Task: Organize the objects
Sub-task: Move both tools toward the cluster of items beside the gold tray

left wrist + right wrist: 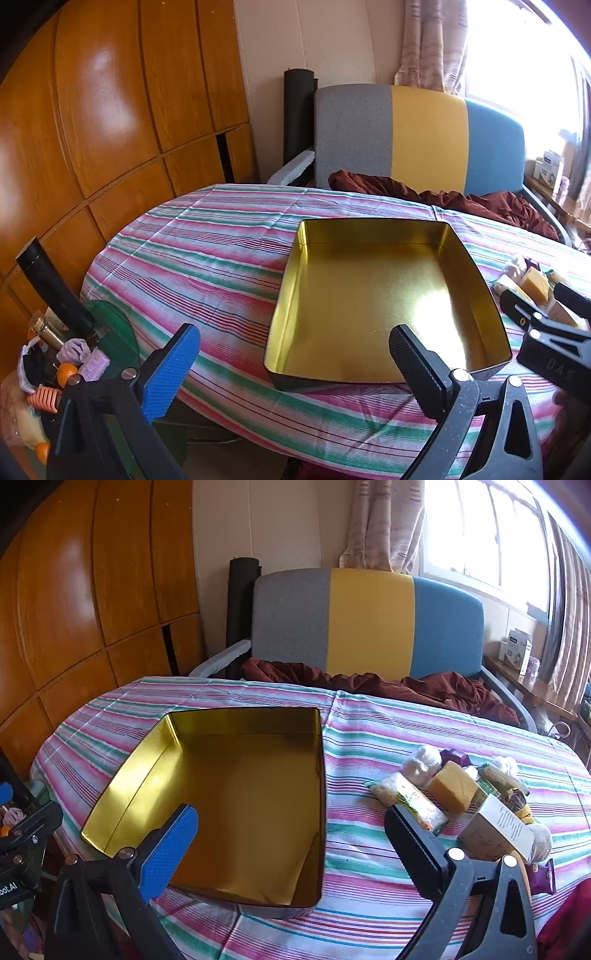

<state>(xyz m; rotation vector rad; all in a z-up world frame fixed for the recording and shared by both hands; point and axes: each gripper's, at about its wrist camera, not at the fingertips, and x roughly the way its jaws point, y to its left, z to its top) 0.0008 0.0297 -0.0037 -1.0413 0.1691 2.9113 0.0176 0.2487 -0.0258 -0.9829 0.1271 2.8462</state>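
Observation:
An empty gold-lined tin box sits on the striped tablecloth; it also shows in the right wrist view. A heap of small packets lies right of it: a yellow block, a clear bag of snacks, a brown box with a white label, white bundles. My left gripper is open and empty over the tin's near left corner. My right gripper is open and empty, between the tin and the heap. The right gripper shows at the left view's right edge.
A grey, yellow and blue chair with a dark red cloth stands behind the table. Wooden cabinets fill the left. A cluttered green stand with a black tube is off the table's left edge. A window shelf holds boxes.

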